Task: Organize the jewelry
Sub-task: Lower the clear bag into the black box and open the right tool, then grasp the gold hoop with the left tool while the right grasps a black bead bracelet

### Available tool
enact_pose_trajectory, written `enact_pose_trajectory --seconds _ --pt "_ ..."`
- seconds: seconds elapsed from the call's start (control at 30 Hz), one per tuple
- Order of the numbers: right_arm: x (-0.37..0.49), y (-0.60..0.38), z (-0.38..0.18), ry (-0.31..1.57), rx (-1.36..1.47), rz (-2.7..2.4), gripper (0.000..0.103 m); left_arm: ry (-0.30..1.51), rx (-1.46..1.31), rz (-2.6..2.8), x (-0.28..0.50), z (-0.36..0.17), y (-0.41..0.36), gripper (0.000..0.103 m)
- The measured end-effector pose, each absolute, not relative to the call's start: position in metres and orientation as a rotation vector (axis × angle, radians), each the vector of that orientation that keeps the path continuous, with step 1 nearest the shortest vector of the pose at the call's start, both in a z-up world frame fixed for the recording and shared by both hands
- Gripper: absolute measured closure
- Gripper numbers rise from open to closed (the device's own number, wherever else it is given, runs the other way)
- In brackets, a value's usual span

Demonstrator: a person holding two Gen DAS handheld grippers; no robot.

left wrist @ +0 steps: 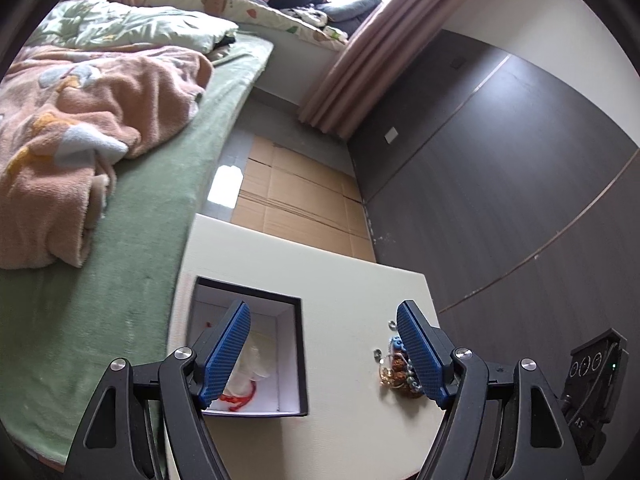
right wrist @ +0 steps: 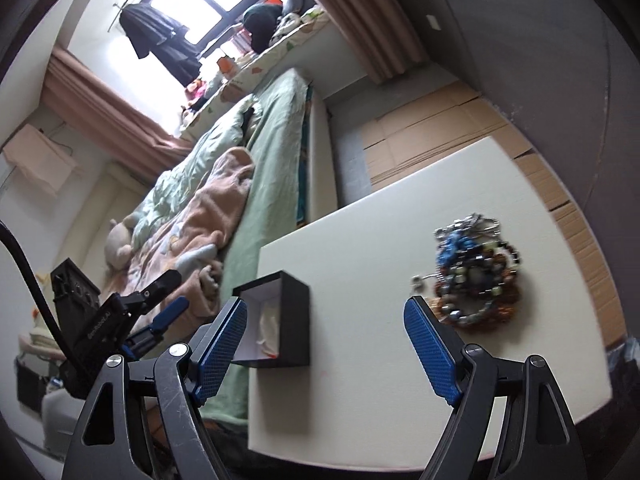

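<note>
A black box (left wrist: 298, 344) with a white inside stands open on the cream table (left wrist: 344, 320); it holds white and red pieces (left wrist: 256, 368). A pile of beaded bracelets and rings (left wrist: 394, 364) lies on the table to its right. My left gripper (left wrist: 324, 348) is open and empty above the table, between the box and the pile. In the right wrist view the box (right wrist: 294, 320) sits left of the jewelry pile (right wrist: 478, 276). My right gripper (right wrist: 326, 340) is open and empty, above the table between them. The left gripper (right wrist: 160, 320) shows at the far left.
A bed (left wrist: 140, 208) with a green sheet and a peach blanket (left wrist: 80, 120) borders the table's left side. Flattened cardboard (left wrist: 296, 196) covers the floor beyond the table. A dark wall panel (left wrist: 500, 180) stands to the right. Curtains (right wrist: 372, 12) hang at the window.
</note>
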State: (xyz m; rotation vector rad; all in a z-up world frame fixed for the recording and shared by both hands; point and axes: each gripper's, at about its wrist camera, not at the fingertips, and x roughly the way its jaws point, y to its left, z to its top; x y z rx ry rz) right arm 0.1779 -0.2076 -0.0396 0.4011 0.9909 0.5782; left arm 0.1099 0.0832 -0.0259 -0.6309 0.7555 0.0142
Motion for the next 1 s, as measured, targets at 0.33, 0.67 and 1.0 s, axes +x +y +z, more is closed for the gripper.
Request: enact_pose_trajectory --seconds 0.33,0.67,1.0 --pt "0.197 -0.257 -0.070 1.041 0.462 0.443 0.024 0.824 -0.565 -0.096 0.137 -0.049 0.025 0.029" --pt "0.224 -0.275 -0.114 1.155 0.519 0.351 0.067 0.907 -0.478 -0.148 0.163 -0.074 -0.017 0.054" --pt "0.254 -0.276 -0.142 1.205 0.485 0.268 0.070 0.999 -0.493 -0.145 0.191 -0.109 -0.033 0.071"
